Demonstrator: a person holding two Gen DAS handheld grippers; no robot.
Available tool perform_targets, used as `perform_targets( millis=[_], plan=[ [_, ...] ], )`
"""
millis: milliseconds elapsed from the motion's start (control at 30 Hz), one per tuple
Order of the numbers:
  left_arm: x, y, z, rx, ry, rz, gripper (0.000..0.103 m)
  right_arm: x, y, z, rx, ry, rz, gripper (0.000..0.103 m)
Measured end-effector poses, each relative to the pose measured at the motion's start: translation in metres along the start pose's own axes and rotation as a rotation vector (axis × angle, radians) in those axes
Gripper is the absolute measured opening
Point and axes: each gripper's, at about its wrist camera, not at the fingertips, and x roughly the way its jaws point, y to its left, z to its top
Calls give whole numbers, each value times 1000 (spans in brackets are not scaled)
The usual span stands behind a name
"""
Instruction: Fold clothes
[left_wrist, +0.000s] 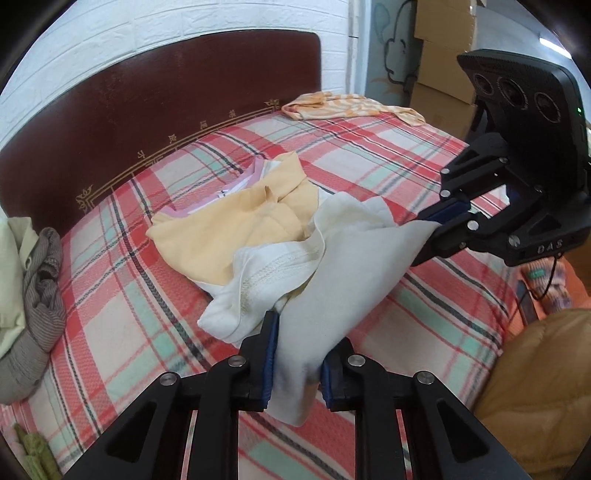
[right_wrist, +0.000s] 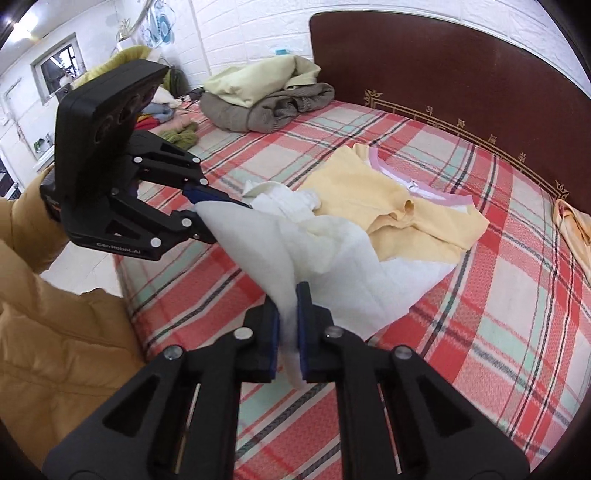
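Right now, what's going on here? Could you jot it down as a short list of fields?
surface: plaid bedspread
garment: yellow and white shirt with a pink collar, partly lifted
left gripper: shut on the shirt's white fabric
right gripper: shut on the same white fabric
fabric between grippers: raised off the bed
other clothes: grey and pale green pile; orange striped garment
backdrop: dark headboard

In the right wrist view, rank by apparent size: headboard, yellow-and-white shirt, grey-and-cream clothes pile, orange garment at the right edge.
1. headboard
2. yellow-and-white shirt, nearer the camera, so partly inflated
3. grey-and-cream clothes pile
4. orange garment, cut off by the frame
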Motion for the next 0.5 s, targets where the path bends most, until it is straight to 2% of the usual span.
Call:
perform_targets(
  millis=[200, 500],
  plan=[
    [-9, -13, -12, 24, 35, -13, 19, -5, 13, -5, -6, 6, 10, 10],
    [-14, 19, 22, 35, 1, -13, 19, -9, -11, 27, -10, -22, -43, 10]
  ],
)
